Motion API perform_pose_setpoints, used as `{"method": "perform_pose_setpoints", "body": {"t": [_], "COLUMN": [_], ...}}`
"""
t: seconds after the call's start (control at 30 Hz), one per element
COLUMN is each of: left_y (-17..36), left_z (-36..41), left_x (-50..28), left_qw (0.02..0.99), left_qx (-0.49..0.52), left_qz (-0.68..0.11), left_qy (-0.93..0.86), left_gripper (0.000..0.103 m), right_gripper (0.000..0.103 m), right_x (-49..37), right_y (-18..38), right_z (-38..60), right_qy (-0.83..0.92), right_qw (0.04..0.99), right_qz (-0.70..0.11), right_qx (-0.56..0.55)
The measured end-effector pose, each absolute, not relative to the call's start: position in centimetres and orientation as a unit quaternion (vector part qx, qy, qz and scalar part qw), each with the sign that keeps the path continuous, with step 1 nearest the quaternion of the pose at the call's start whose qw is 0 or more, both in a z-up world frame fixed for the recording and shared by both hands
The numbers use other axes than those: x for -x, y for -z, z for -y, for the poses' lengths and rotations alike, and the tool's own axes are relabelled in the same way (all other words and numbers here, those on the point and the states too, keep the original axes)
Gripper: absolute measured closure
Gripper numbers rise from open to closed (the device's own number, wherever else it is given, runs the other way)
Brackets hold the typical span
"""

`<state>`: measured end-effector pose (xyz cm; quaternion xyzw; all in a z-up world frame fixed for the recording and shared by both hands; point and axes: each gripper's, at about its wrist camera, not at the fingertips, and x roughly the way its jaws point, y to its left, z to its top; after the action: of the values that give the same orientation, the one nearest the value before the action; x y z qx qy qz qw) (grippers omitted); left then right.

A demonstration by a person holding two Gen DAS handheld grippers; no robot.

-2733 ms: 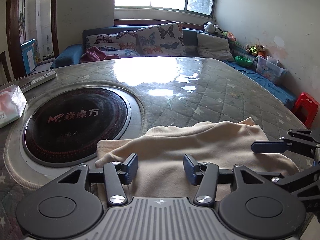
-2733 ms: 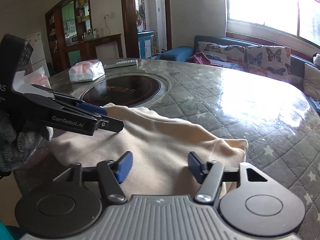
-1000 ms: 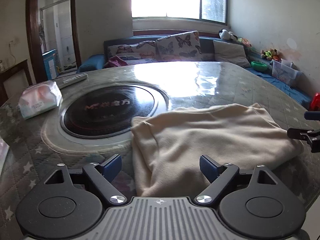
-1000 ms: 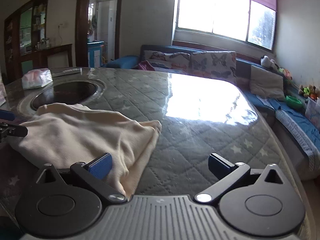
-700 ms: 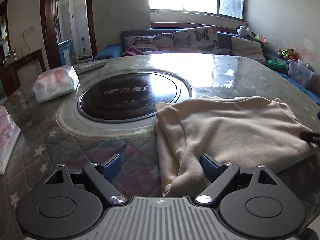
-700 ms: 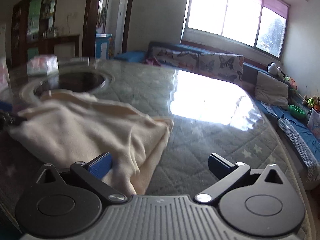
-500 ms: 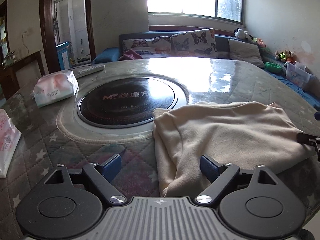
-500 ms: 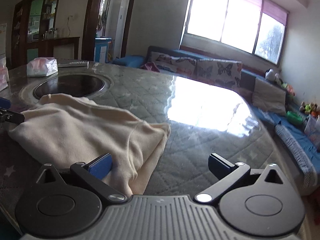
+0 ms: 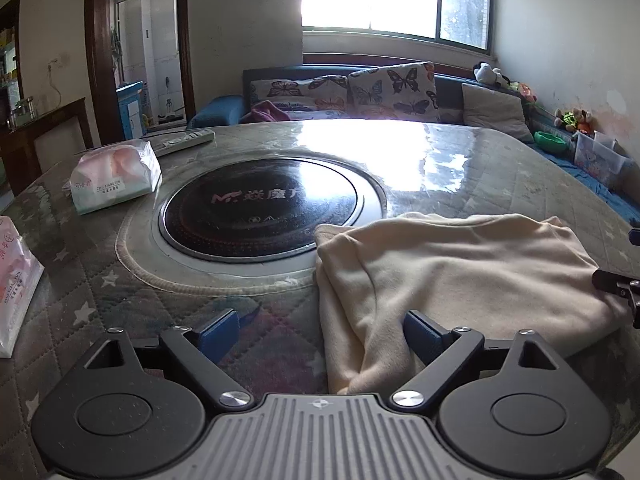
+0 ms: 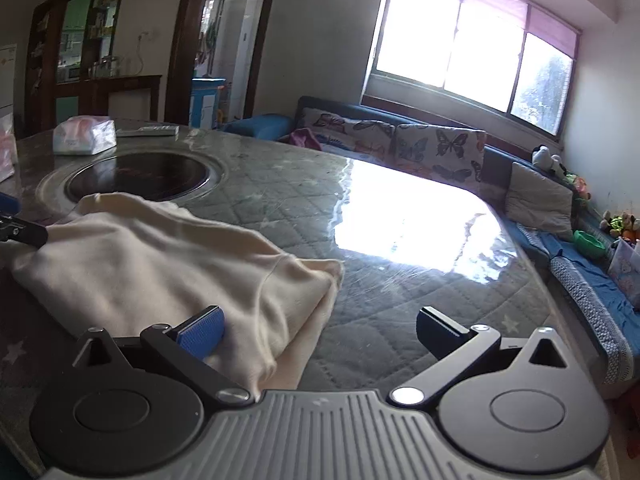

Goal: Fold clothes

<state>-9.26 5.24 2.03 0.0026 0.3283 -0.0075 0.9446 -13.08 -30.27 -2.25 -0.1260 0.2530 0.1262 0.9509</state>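
Note:
A cream garment [image 9: 460, 272] lies folded in a thick pad on the round quilted table [image 9: 460, 168], near its front edge; it also shows in the right wrist view [image 10: 160, 268]. My left gripper [image 9: 320, 330] is open and empty, its jaws wide around the garment's left front corner. My right gripper [image 10: 320, 330] is open and empty, its jaws wide around the garment's right front corner. Each gripper's tip shows at the edge of the other's view.
A black round hotplate [image 9: 260, 208] is set in the table behind the garment. A tissue pack [image 9: 114, 176] and a remote [image 9: 182, 140] lie at the far left, another pack [image 9: 16, 280] at the left edge. A sofa [image 9: 360, 92] stands behind.
Both grippers opened wide and drew back and apart from over the garment toward its two front corners. The garment lies still.

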Motion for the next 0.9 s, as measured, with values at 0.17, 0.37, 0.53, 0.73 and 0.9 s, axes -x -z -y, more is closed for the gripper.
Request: {"method": "perform_pose_setpoints", "body": {"t": [0.17,0.37,0.53,0.73,0.9], "left_y": [-1.6,-2.3,-1.5,-1.7,-1.7], "left_z": [-5.3,-5.2,-5.4,-5.4,-5.0], "left_x": [8.9,8.1,6.7,6.2,4.8], "left_qw": [0.942,0.945,0.94,0.94,0.939], "left_qx": [0.0,-0.005,-0.001,-0.003,-0.005], "left_qz": [-0.337,-0.327,-0.34,-0.342,-0.344], "left_qy": [0.006,0.005,0.003,0.006,0.012], "left_gripper": [0.01,0.008,0.005,0.0,0.0], "right_gripper": [0.0,0.0,0.0,0.0,0.0], "right_x": [12.4,11.8,10.2,9.4,7.6], "right_y": [3.1,2.2,2.7,2.2,2.2], "right_z": [30.8,30.7,30.3,29.9,29.0], "right_qy": [-0.125,-0.125,-0.125,-0.131,-0.131], "right_qw": [0.946,0.95,0.946,0.944,0.943], "right_qz": [-0.277,-0.261,-0.273,-0.274,-0.273], "right_qx": [0.116,0.121,0.12,0.128,0.14]}}
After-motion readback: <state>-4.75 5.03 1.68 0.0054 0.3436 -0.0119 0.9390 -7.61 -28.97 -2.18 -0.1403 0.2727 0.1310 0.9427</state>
